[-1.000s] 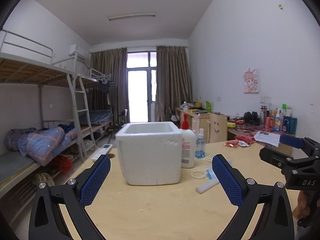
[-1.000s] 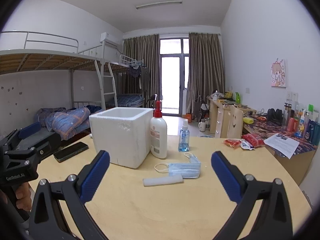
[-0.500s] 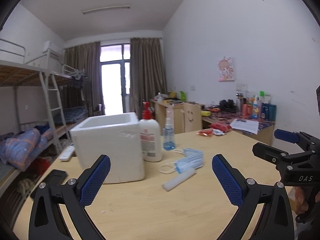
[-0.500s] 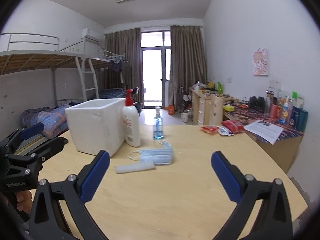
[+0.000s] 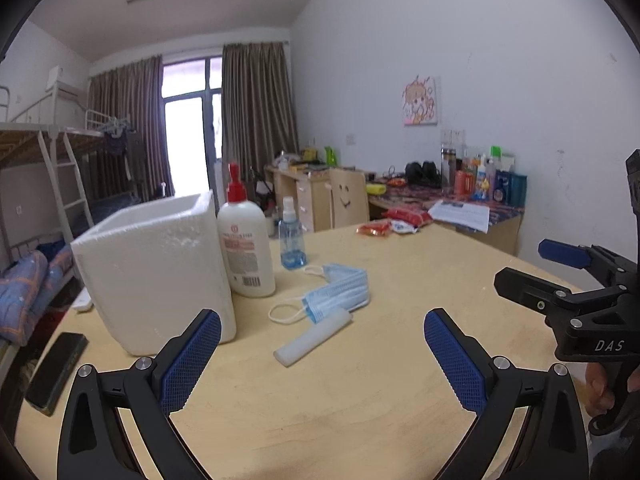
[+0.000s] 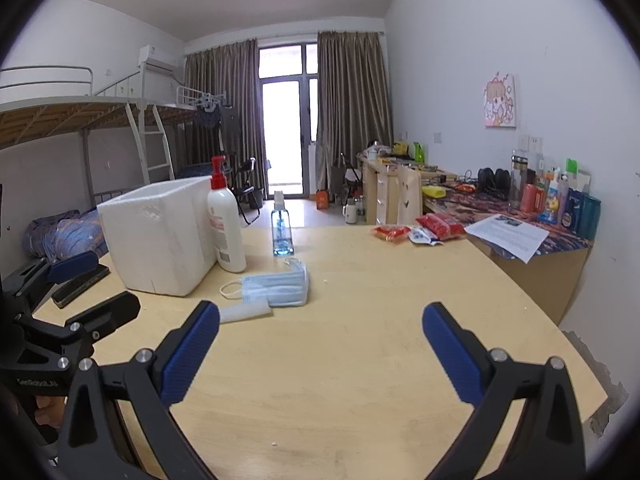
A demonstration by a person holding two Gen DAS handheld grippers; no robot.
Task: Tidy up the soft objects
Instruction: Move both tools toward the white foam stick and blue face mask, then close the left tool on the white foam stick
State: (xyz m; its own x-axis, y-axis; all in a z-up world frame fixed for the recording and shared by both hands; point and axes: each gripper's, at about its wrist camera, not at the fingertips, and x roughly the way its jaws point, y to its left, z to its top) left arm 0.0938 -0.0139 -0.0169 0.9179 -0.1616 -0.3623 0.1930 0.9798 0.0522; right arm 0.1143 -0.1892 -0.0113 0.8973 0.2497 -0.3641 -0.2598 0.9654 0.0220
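Note:
A stack of blue face masks (image 5: 336,292) (image 6: 280,286) lies on the wooden table (image 5: 360,392) (image 6: 360,360), with a white foam stick (image 5: 314,342) (image 6: 245,311) just in front of it. A white foam box (image 5: 156,272) (image 6: 160,232) stands open-topped to the left. My left gripper (image 5: 322,354) is open and empty, held above the table short of the stick; it also shows at the left edge of the right wrist view (image 6: 86,280). My right gripper (image 6: 320,348) is open and empty, to the right of the masks; it shows in the left wrist view (image 5: 540,268).
A white lotion bottle with a red pump (image 5: 246,240) (image 6: 226,228) and a small blue spray bottle (image 5: 292,240) (image 6: 282,226) stand beside the box. A black phone (image 5: 56,372) lies at the table's left edge. Red snack packets (image 6: 416,230) lie far right. A cluttered desk (image 6: 520,216) adjoins.
Both grippers have swung right and come closer to the table; the box has shifted left in both views and the masks and foam stick now sit nearer the centre. Both stay open.

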